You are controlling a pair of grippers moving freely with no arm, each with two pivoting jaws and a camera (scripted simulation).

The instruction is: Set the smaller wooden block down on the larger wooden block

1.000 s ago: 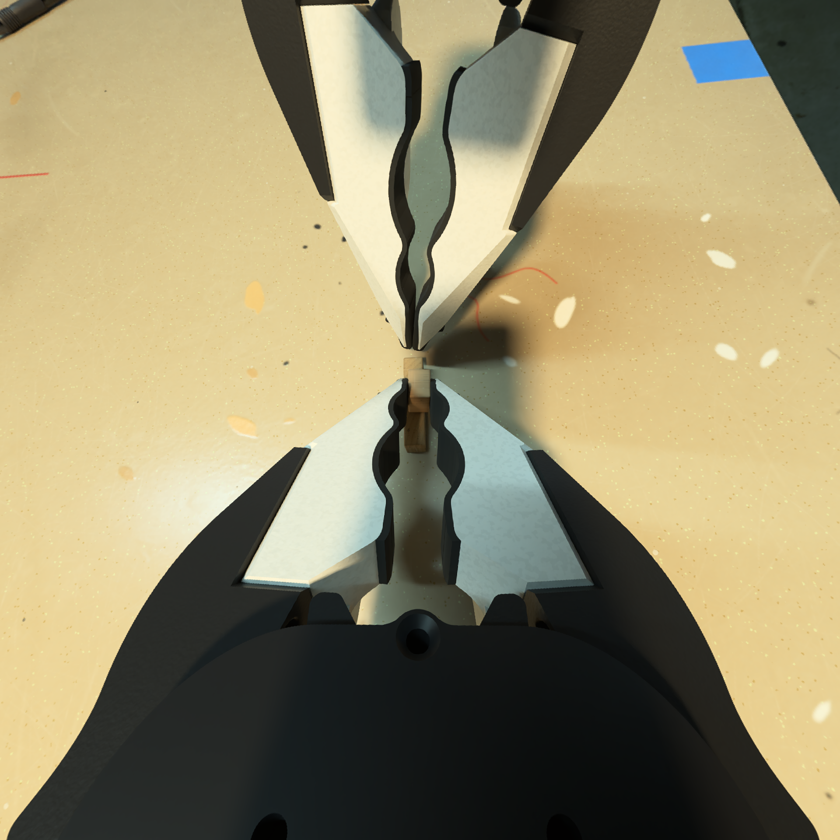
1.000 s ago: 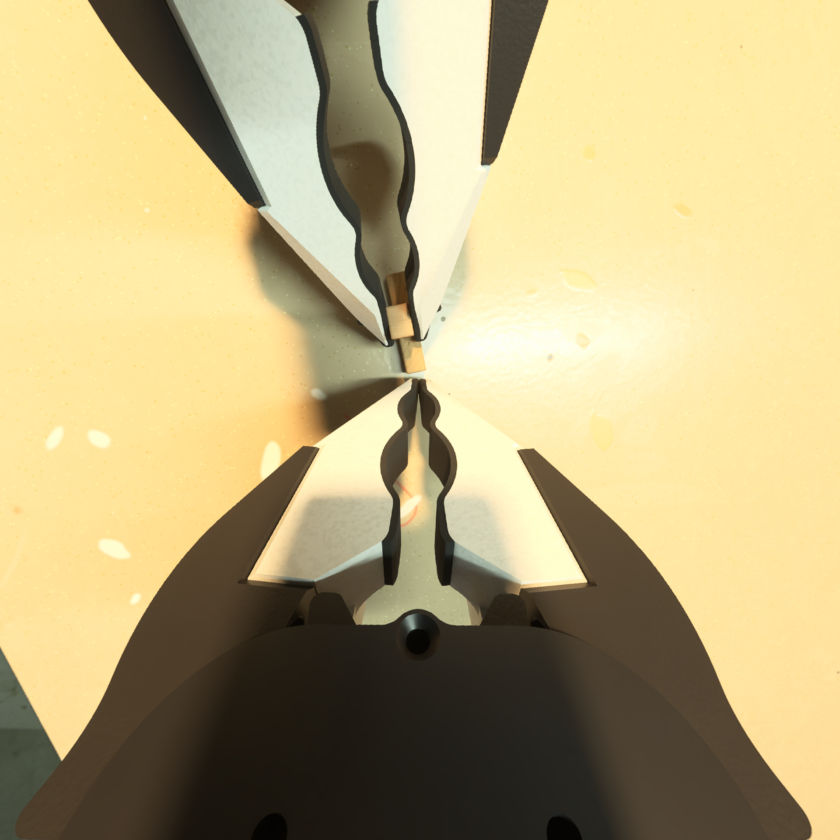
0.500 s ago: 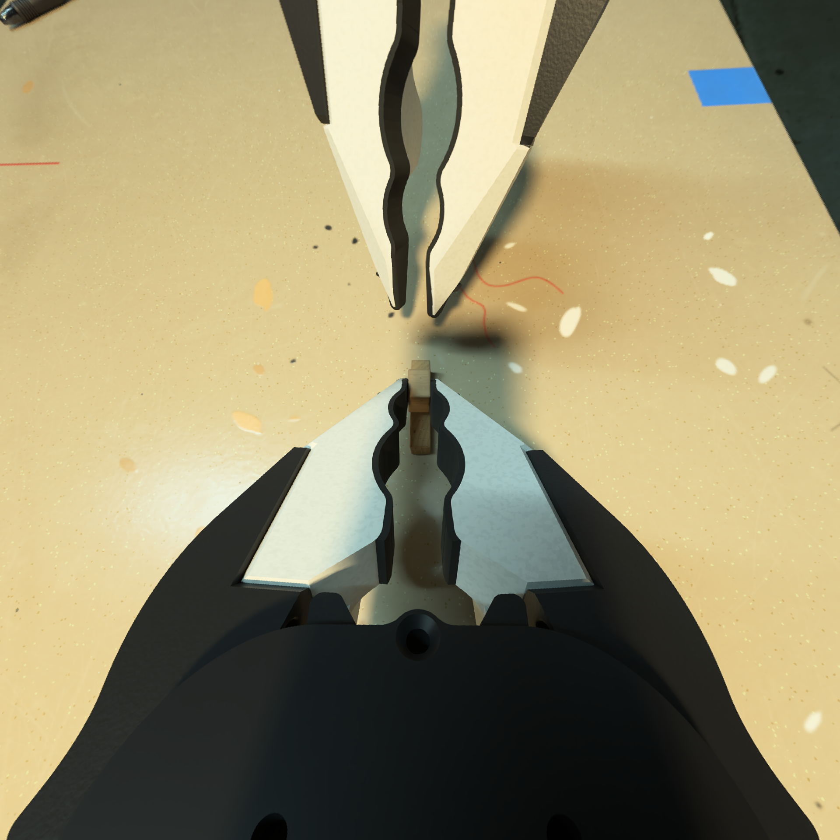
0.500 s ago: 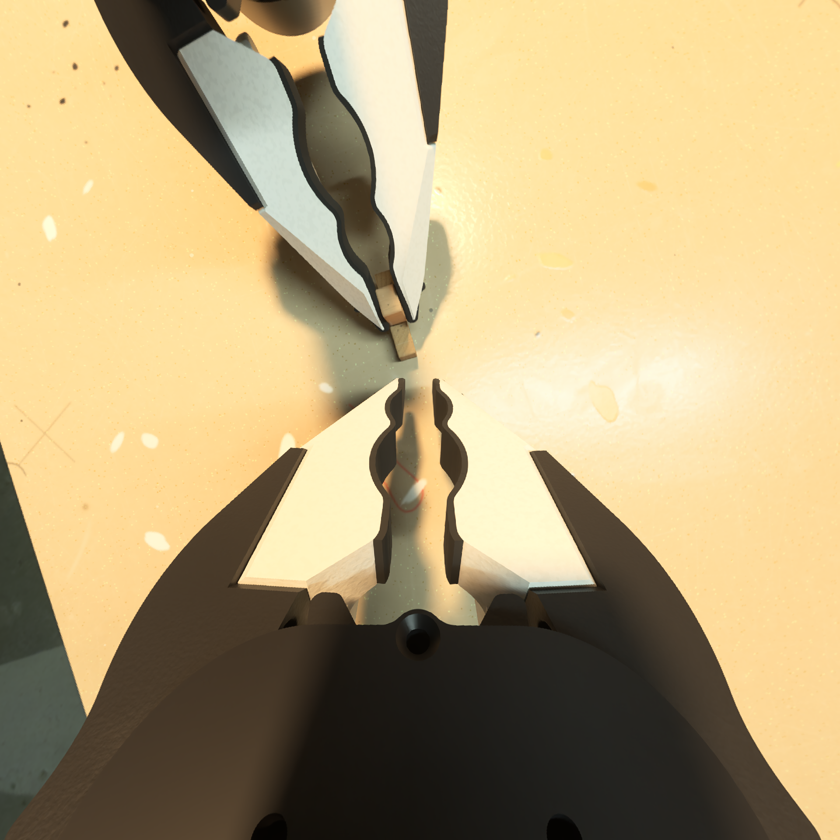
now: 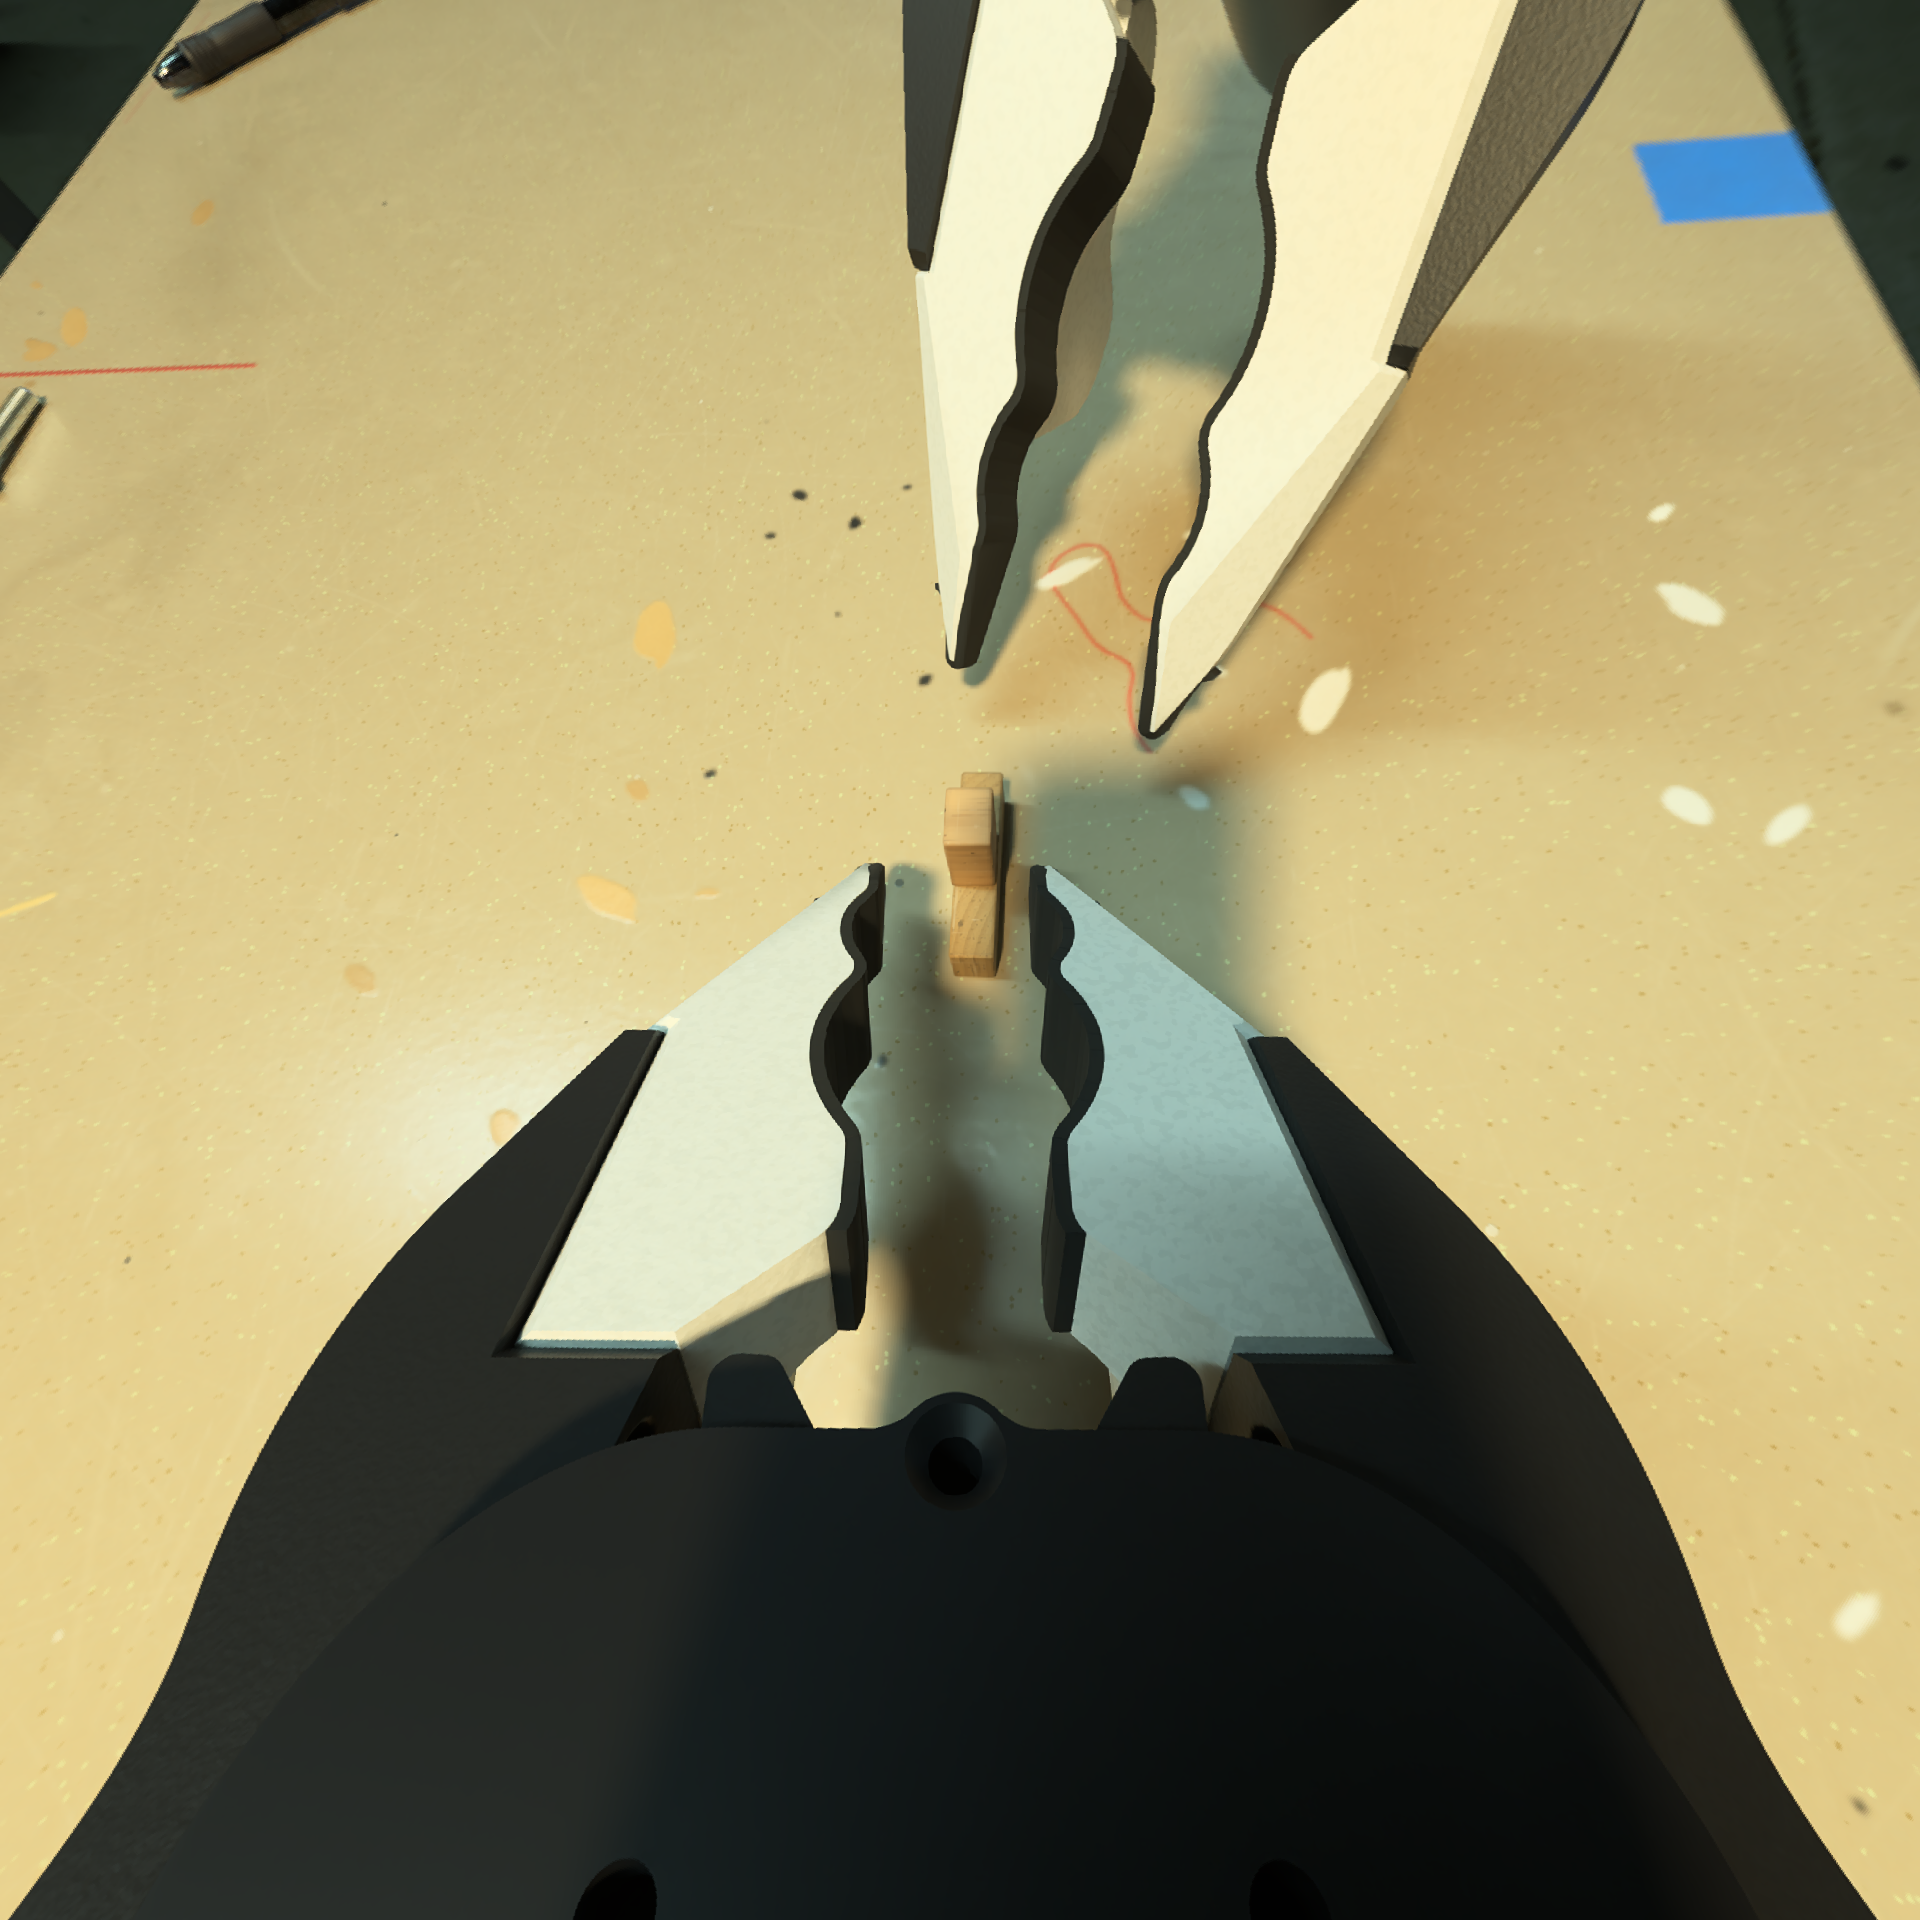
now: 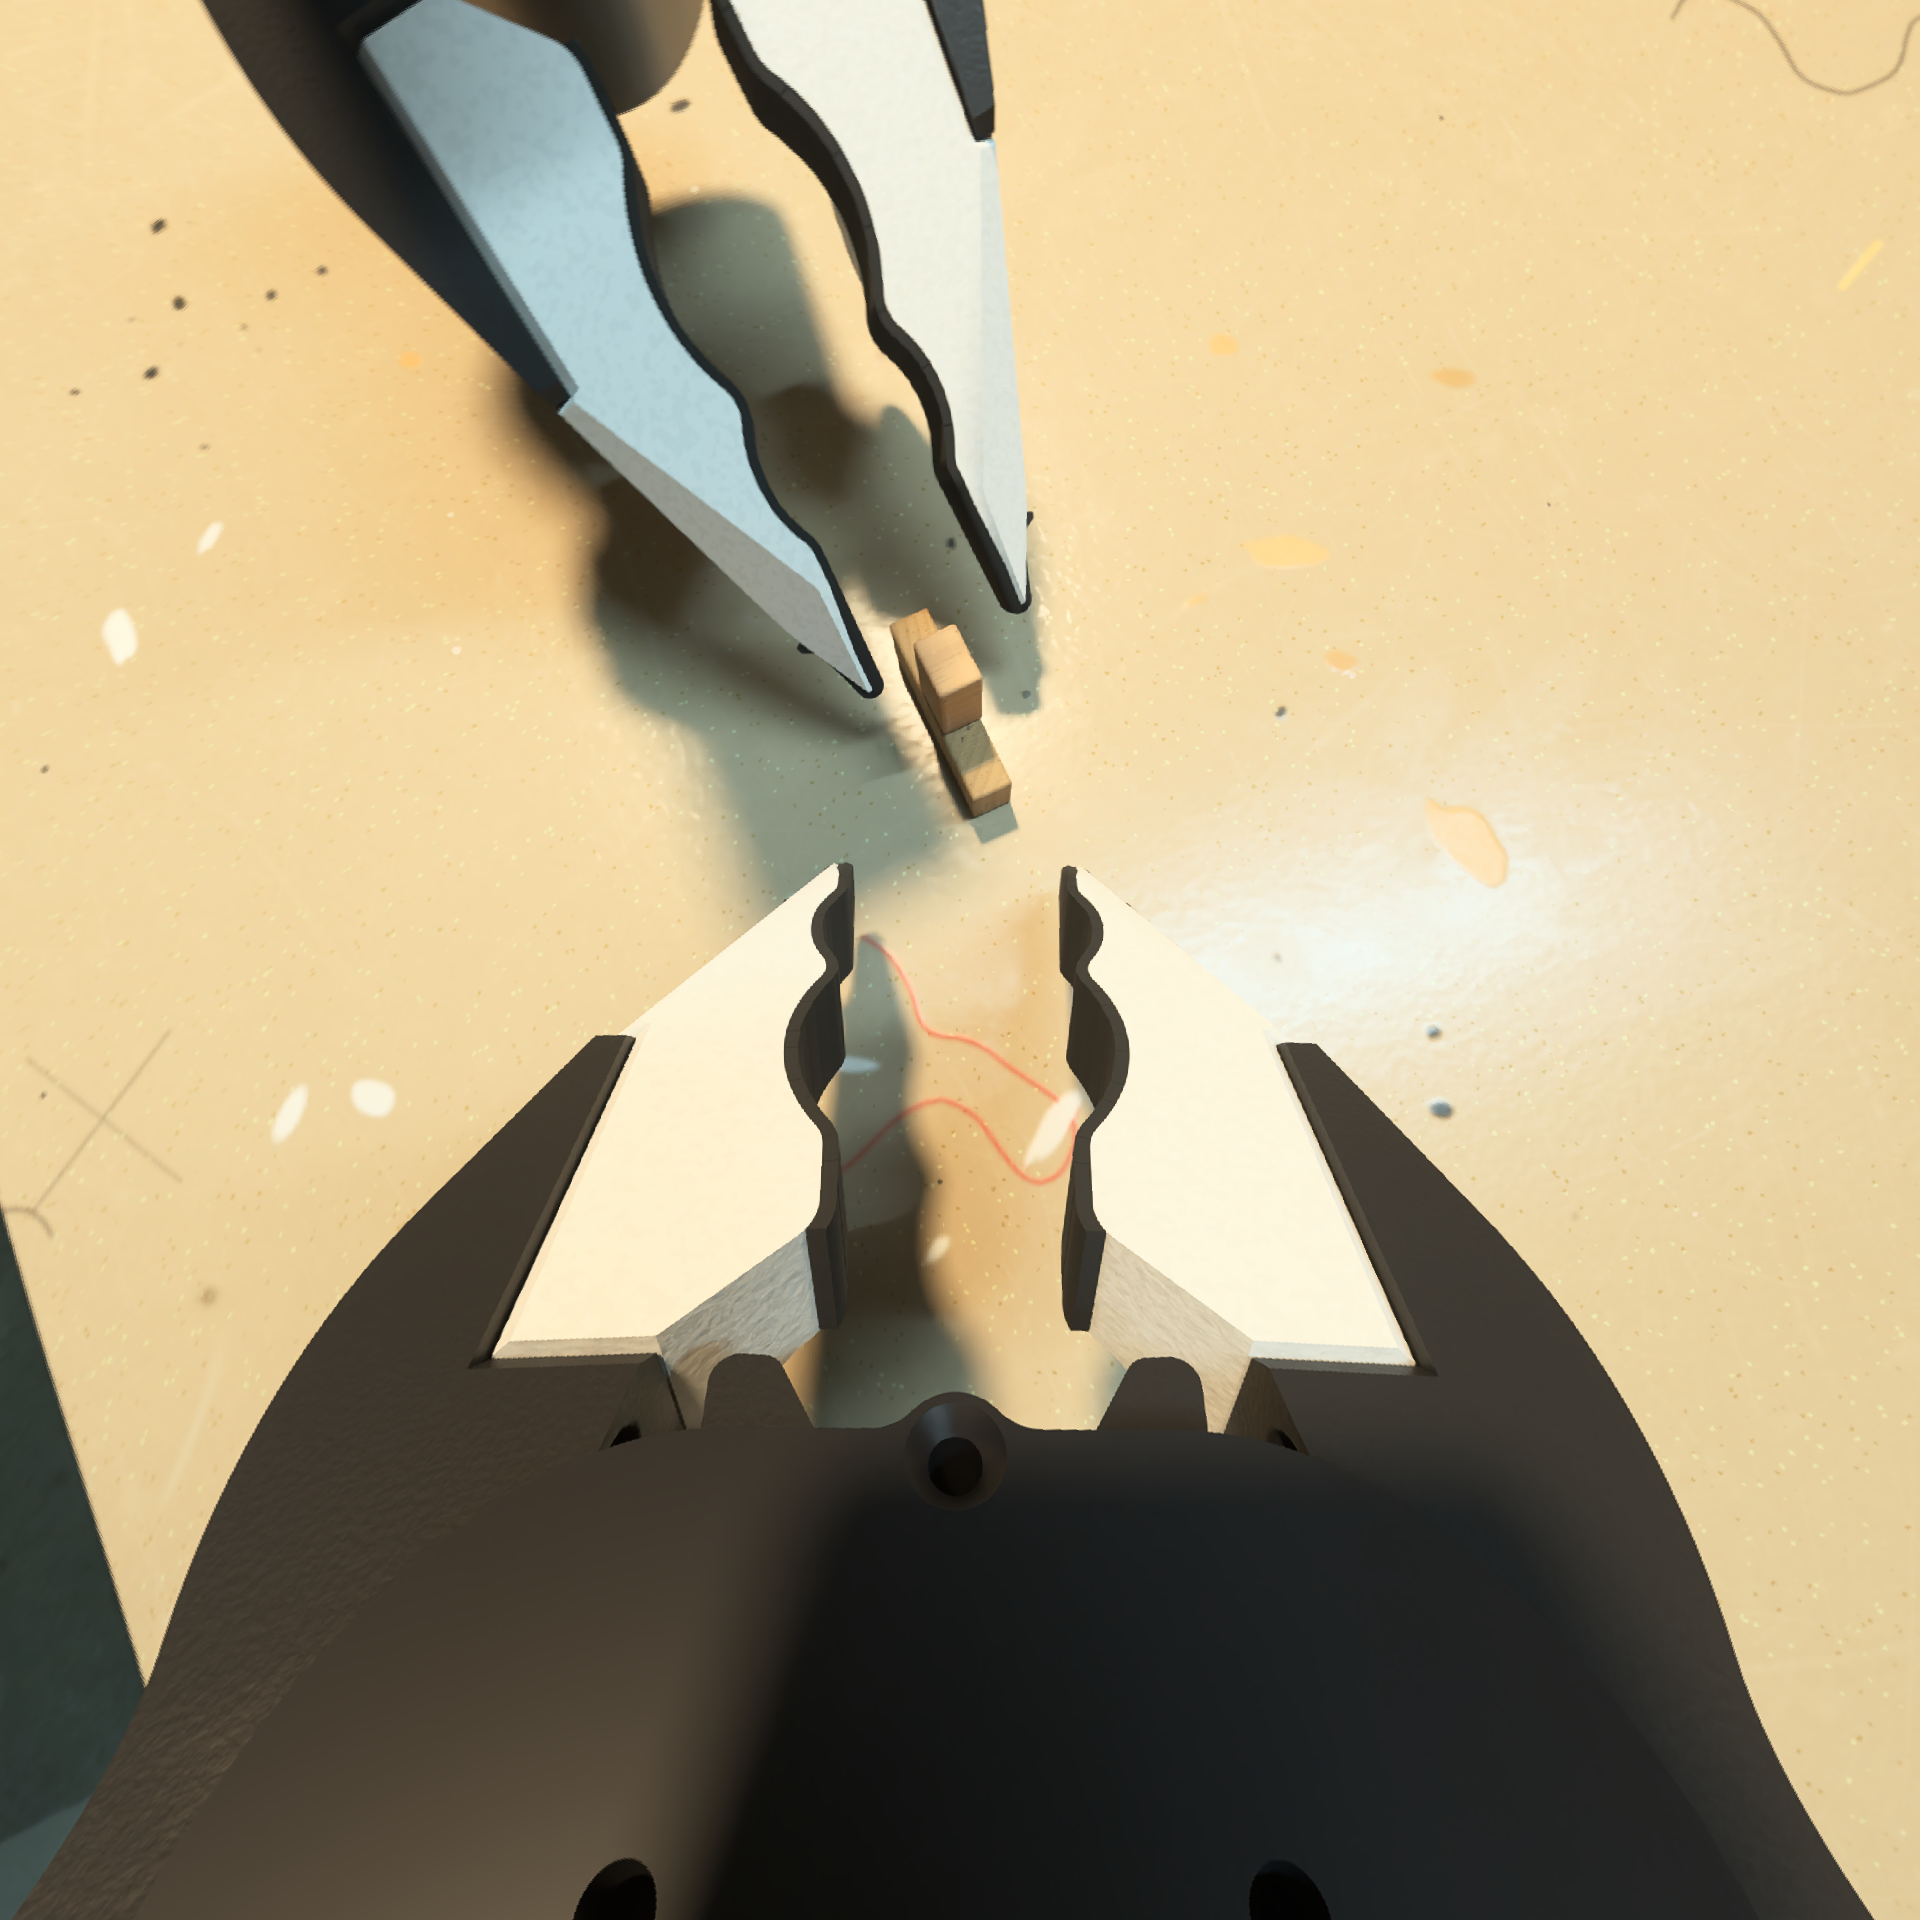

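Left wrist view shows my left gripper (image 5: 956,883) with its jaws apart, one on each side of the near end of the larger wooden block (image 5: 977,935), touching nothing as far as I can see. The smaller wooden block (image 5: 968,831) sits on top of the larger one, toward its far end, and the pair rests on the table (image 5: 416,727). My right gripper (image 5: 1055,691) hangs beyond the blocks, also spread wide and holding nothing.

From the right wrist view, the smaller block (image 6: 948,675) lies square on the larger block (image 6: 977,774), not tilted.

I judge the placing step is done and the release is in hand. The next move asks me to draw both grippers straight away, without brushing the stack.
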